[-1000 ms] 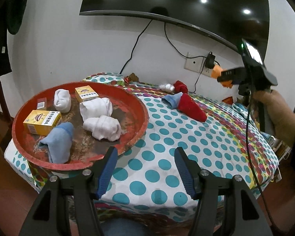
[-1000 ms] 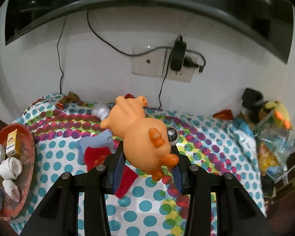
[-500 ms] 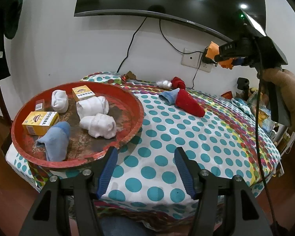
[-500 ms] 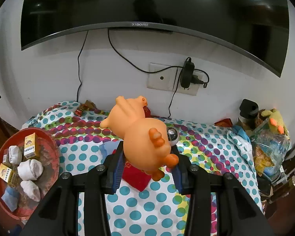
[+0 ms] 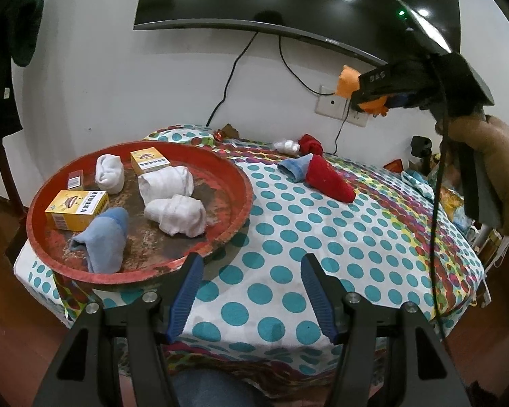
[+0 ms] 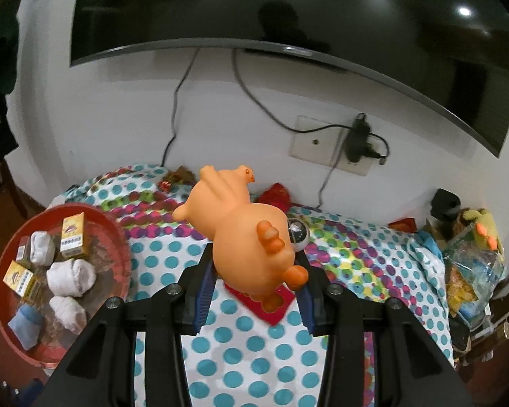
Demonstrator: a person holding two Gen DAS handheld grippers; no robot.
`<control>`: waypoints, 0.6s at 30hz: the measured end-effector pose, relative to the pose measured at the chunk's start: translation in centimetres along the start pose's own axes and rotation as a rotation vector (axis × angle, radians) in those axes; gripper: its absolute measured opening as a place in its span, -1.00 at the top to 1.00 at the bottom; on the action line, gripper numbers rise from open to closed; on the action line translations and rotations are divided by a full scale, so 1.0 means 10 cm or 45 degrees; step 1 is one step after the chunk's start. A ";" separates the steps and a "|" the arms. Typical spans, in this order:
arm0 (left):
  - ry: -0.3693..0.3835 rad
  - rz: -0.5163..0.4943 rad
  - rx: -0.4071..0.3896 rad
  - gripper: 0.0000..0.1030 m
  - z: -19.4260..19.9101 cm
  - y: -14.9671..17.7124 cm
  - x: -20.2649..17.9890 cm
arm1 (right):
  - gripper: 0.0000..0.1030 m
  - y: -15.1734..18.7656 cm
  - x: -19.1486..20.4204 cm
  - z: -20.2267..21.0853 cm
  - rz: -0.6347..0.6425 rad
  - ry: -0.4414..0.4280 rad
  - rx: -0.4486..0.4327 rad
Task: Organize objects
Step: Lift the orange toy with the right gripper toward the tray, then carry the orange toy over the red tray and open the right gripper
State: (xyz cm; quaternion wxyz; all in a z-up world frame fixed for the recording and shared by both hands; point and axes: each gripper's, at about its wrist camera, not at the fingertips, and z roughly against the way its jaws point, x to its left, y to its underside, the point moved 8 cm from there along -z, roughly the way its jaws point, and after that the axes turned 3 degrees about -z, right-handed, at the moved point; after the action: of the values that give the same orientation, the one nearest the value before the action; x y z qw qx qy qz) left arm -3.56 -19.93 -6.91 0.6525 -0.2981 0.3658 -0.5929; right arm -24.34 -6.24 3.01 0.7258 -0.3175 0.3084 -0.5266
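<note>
We see a dark curved television (image 6: 288,13) on the white wall, black cables hanging from it. A wall socket plate (image 6: 322,142) sits lower right of it with a black adapter (image 6: 358,135) plugged in. Dark clothing (image 5: 3,51) hangs at far left.

The left gripper (image 5: 251,291) hangs over the near edge of the polka-dot worktop (image 5: 322,237), its blue fingers (image 5: 183,295) spread apart. At left, a red tray (image 5: 241,196) holds white rolled socks (image 5: 176,213), a blue sock (image 5: 101,237) and yellow boxes (image 5: 76,208). At far right, the right gripper (image 5: 373,91) clamps an orange toy (image 5: 347,79) in the air.
</note>
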 end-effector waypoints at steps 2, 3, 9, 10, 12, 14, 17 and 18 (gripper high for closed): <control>-0.009 0.011 -0.003 -0.20 0.04 0.01 0.05 | 0.23 0.04 0.13 -0.03 0.024 -0.014 0.012; -0.015 0.015 -0.001 -0.20 0.06 0.01 0.07 | 0.23 0.06 0.19 -0.05 0.034 -0.023 0.020; -0.070 0.061 -0.005 -0.20 0.24 0.08 0.31 | 0.22 0.21 0.71 -0.15 0.126 -0.093 0.068; -0.076 0.079 -0.004 -0.20 0.28 0.09 0.37 | 0.22 0.24 0.85 -0.16 0.157 -0.106 0.073; -0.089 0.108 -0.005 -0.20 0.31 0.10 0.46 | 0.22 0.28 1.06 -0.18 0.199 -0.127 0.085; -0.094 0.143 0.000 -0.20 0.30 0.10 0.54 | 0.22 0.34 1.30 -0.21 0.242 -0.153 0.107; -0.097 0.160 0.013 -0.20 0.27 0.13 0.61 | 0.22 0.47 1.60 -0.32 0.291 -0.179 0.160; -0.095 0.162 0.017 -0.20 0.25 0.13 0.62 | 0.22 0.51 1.67 -0.36 0.298 -0.184 0.176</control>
State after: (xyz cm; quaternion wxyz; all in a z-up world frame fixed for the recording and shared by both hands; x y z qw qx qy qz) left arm -0.53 -26.04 -7.35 0.7042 -0.2918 0.3555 -0.5410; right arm -19.95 -21.47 -5.09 0.8226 -0.2659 0.2531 -0.4342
